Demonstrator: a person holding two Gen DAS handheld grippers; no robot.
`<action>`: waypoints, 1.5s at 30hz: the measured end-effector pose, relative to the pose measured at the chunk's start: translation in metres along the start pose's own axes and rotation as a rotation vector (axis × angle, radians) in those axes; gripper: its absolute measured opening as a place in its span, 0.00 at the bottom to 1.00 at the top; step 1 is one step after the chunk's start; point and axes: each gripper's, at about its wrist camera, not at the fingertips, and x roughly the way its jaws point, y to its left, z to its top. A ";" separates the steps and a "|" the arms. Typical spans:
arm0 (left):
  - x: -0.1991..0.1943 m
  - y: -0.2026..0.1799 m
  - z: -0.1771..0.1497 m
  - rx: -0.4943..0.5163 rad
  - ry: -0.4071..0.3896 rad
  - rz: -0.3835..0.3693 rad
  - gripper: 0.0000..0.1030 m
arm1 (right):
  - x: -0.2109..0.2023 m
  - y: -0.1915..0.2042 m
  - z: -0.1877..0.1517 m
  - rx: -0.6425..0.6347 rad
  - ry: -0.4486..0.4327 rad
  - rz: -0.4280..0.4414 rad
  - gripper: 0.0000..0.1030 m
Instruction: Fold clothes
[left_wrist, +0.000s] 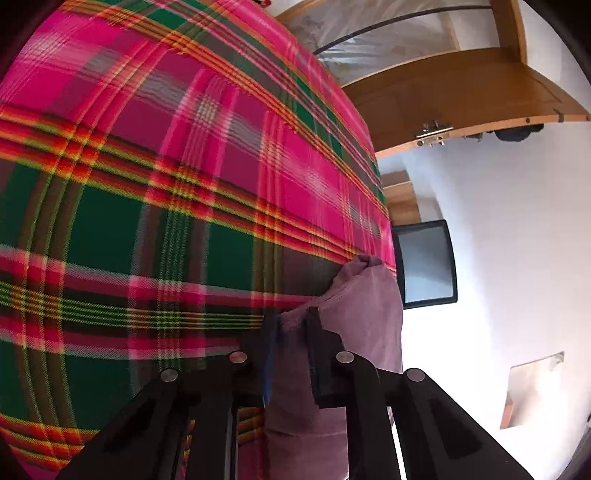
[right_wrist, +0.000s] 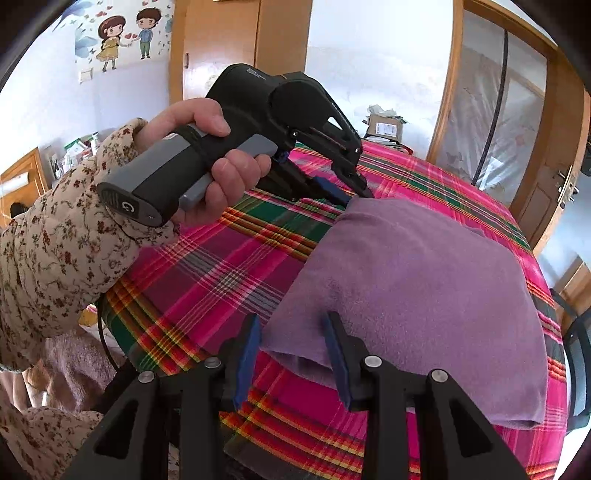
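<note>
Over the plaid cloth, left wrist view: the left gripper is seen low over the plaid bedcover; a bunched edge of the purple garment is held between its two fingers, which are drawn nearly together on the fabric.
Garment from the left fingers: it runs forward and to the right of the tips, toward the bedcover's edge; only a narrow strip of it is shown from this angle.
Background there: a wooden door and a dark screen are caught beyond the edge; neither is touched.
Right wrist view, right gripper: its fingers stand apart with nothing between them; the near left corner of the garment is seen just ahead of the gap, and the right finger's pad is seen against the near hem.
Garment as a whole: the purple garment is laid as a doubled rectangle on the plaid bedcover; its long axis runs away from the right fingers toward the far corner.
Far corner: that corner is pinched by the left gripper, carried by a hand in a floral sleeve.
Nearer gripper: the near hem is closest to the right fingers, the far end is already held by the left.
Stage: a fold being drawn over or a finished fold being squared up would both fit; it cannot be settled.
</note>
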 end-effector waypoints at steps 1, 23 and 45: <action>0.000 -0.001 0.001 -0.001 -0.005 -0.004 0.12 | 0.000 -0.003 0.000 0.006 0.001 -0.010 0.23; -0.014 0.000 0.010 -0.020 -0.116 0.008 0.00 | -0.003 -0.002 -0.007 0.006 0.020 0.020 0.08; -0.024 -0.021 -0.032 0.117 -0.056 0.117 0.26 | -0.012 -0.013 -0.010 0.049 0.005 0.077 0.18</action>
